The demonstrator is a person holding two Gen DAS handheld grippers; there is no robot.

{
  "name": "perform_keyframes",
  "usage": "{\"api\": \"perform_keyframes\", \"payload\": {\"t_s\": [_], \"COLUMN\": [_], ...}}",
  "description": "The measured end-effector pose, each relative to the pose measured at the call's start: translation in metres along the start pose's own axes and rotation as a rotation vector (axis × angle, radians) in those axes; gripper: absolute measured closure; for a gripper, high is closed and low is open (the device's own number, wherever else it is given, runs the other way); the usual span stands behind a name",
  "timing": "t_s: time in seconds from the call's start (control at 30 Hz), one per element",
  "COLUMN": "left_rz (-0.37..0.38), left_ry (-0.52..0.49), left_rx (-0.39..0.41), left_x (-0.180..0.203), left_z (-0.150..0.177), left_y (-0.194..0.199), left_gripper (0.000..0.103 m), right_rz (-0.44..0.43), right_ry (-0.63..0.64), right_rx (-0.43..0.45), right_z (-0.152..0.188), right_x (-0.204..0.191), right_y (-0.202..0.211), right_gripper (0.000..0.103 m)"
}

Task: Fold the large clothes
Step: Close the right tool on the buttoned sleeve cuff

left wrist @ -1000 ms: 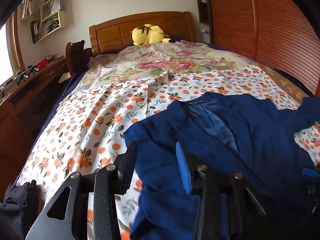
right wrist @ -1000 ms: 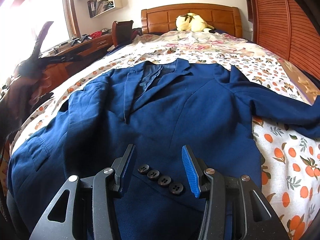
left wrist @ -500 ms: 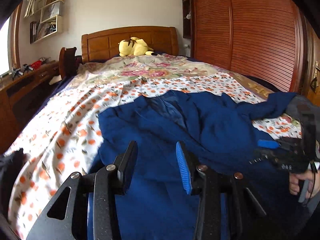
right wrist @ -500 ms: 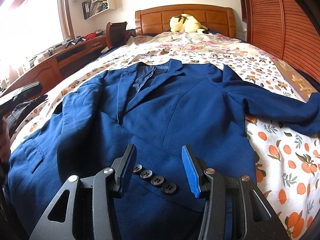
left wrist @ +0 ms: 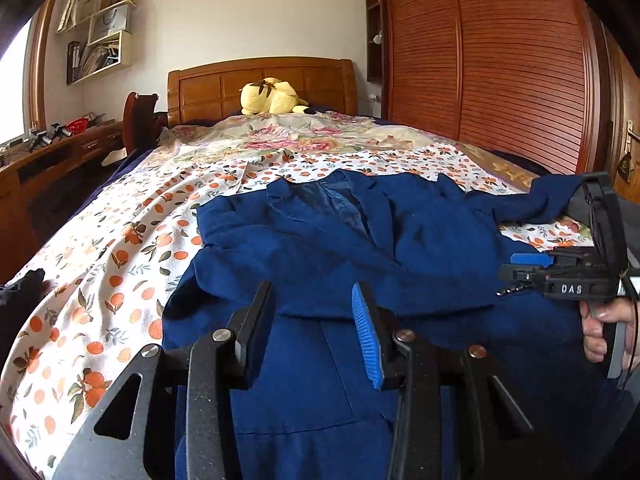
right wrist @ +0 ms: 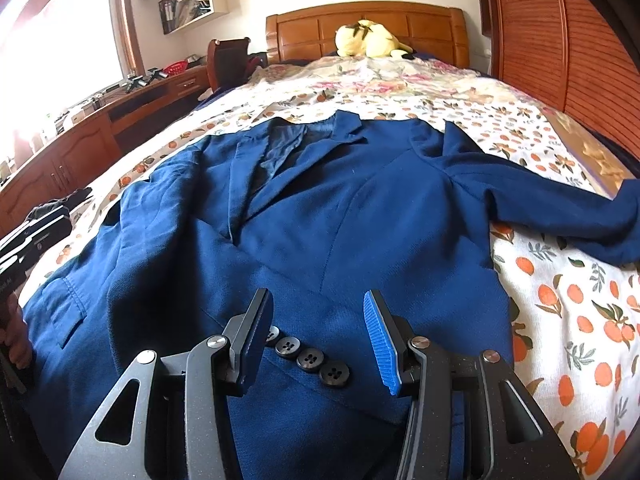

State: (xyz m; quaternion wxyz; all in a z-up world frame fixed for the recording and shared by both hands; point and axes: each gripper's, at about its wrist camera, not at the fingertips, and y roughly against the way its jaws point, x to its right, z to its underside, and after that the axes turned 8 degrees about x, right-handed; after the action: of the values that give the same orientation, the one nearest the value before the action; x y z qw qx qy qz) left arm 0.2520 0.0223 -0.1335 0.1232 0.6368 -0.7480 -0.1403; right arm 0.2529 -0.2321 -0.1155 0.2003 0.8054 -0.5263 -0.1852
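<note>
A dark blue blazer (right wrist: pixel 340 216) lies front up on the bed, collar toward the headboard; it also shows in the left wrist view (left wrist: pixel 360 248). One sleeve is folded across the body, its cuff with several black buttons (right wrist: pixel 308 358) between my right fingers. The other sleeve (right wrist: pixel 560 204) stretches out to the right. My right gripper (right wrist: pixel 318 322) is open just above the cuff, and shows from the side in the left wrist view (left wrist: pixel 516 268). My left gripper (left wrist: pixel 312 320) is open and empty over the blazer's lower left part.
The bed has an orange-print sheet (left wrist: pixel 112 264) and a floral quilt (left wrist: pixel 288 140). A yellow plush toy (left wrist: pixel 272 98) sits by the wooden headboard (right wrist: pixel 368 24). A wooden desk (right wrist: pixel 80 140) runs along the left. A slatted wardrobe (left wrist: pixel 500 60) stands at the right. Dark cloth (left wrist: pixel 20 292) lies at the bed's left edge.
My left gripper has swung right, from the blazer's left edge to over its lower part, so the right gripper came into its view. My right gripper has stayed over the buttoned cuff.
</note>
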Motion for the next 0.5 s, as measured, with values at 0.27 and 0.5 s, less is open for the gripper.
{"api": "perform_keyframes", "payload": {"t_s": [0.27, 0.5], "left_rz": [0.021, 0.03], "left_ry": [-0.029, -0.053], "left_rx": [0.019, 0.023], "left_x": [0.005, 0.011], "left_z": [0.003, 0.002], "left_y": [0.006, 0.006], "left_gripper": [0.062, 0.062], "right_rz": [0.09, 0.107], "right_ry": [0.055, 0.039], "right_rx": [-0.074, -0.171], "right_z": [-0.005, -0.004], "right_x": [0.01, 0.02], "right_y": [0.017, 0.013], "right_gripper": [0.054, 0.054]}}
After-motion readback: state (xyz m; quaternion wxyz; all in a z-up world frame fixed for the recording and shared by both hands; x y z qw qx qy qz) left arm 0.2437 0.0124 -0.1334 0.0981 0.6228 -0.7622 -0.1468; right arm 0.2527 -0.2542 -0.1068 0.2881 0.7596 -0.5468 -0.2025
